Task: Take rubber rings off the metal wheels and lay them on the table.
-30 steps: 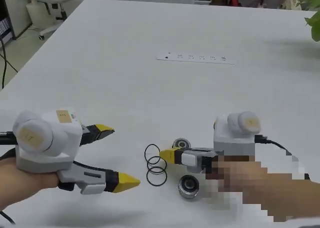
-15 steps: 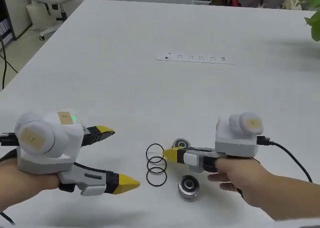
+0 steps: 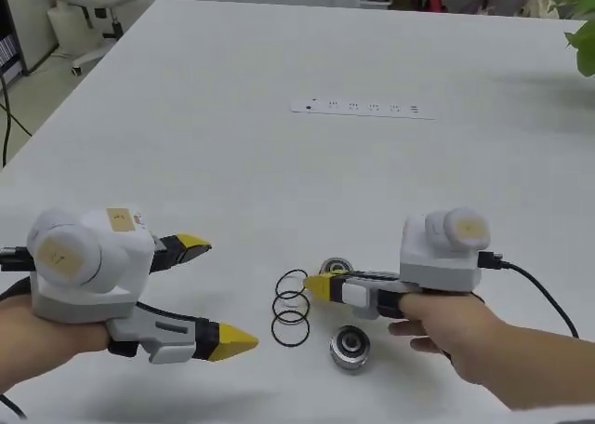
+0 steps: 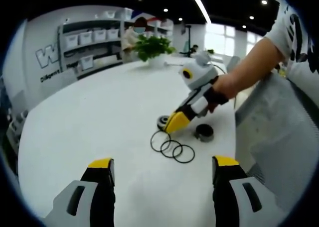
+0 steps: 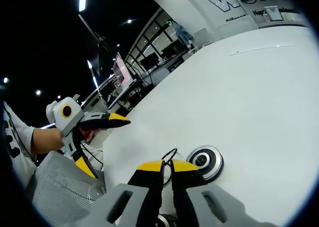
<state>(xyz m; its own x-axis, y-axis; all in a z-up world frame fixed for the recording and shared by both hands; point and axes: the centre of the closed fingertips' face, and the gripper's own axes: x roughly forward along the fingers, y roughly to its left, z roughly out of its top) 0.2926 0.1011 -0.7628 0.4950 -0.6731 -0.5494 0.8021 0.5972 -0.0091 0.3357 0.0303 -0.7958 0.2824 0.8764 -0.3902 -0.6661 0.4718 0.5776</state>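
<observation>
Three black rubber rings lie in a row on the white table [image 3: 232,136]: a far ring [image 3: 291,282], a middle ring [image 3: 289,303] and a near ring [image 3: 290,328]. My right gripper [image 3: 316,287] is shut, its yellow tips pinching the far ring's edge [image 5: 170,155]. One metal wheel [image 3: 337,268] sits just behind those tips and shows as a wheel [image 5: 204,160] right of them. A second wheel [image 3: 350,345] lies nearer me. My left gripper [image 3: 216,294] hovers open to the left of the rings, holding nothing; the rings [image 4: 172,148] lie ahead between its jaws.
A white power strip [image 3: 363,108] lies flat at the table's middle back. An office chair [image 3: 93,6] stands beyond the far left corner and a plant [image 3: 584,43] at the right edge. A black cable [image 3: 539,294] trails from the right gripper.
The right gripper has drawn slightly to the right, and the far ring has shifted right with it. The left gripper has stayed put, still open.
</observation>
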